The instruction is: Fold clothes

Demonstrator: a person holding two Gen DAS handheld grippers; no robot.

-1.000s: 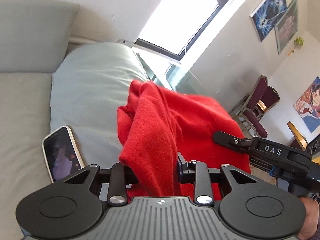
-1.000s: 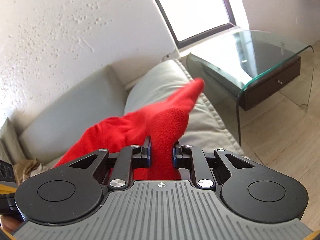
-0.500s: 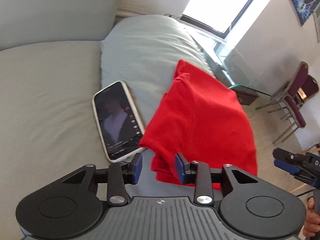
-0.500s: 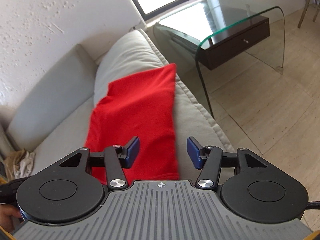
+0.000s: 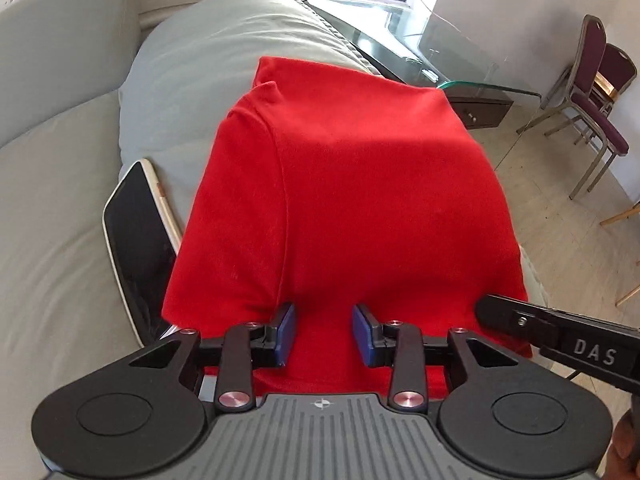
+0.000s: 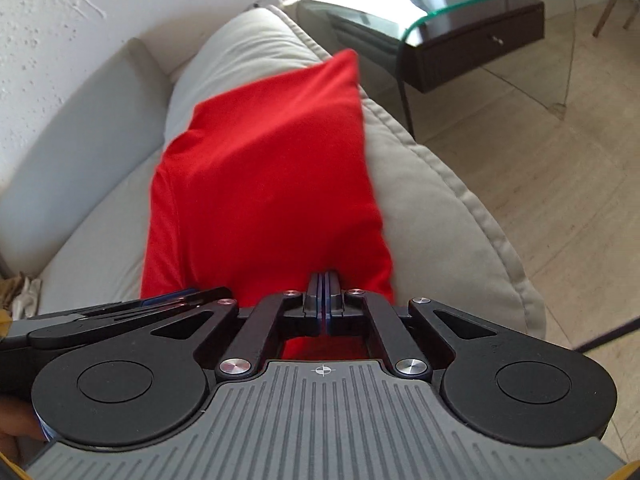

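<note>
Left gripper: the black two-finger left gripper (image 5: 323,334) with blue pads sits at the bottom centre of the left wrist view; its jaws are partly apart and opening, with red cloth under the gap and neither pad pressing on it.
Right gripper: the black two-finger right gripper (image 6: 325,288) at the lower centre of the right wrist view has its blue pads pressed together; no cloth shows between them, and their tips lie over the near edge of the garment.
Writing: white letters "DAS" are readable on the black arm of the right gripper at the lower right of the left wrist view.
Garment: the folded red fabric garment (image 5: 344,200) lies flat on the rounded pale grey sofa cushion (image 5: 208,52), filling the centre of both views, its seam running up the left part.
Phone: a dark-screened smartphone with a pale edge (image 5: 138,240) lies at the left, just beside the garment's left edge.
Table: a curved glass side table with a dark wooden drawer (image 6: 480,36) stands at the upper right on the tiled floor.
Chairs: maroon padded chairs with metal frames (image 5: 592,96) stand at the far right.
</note>
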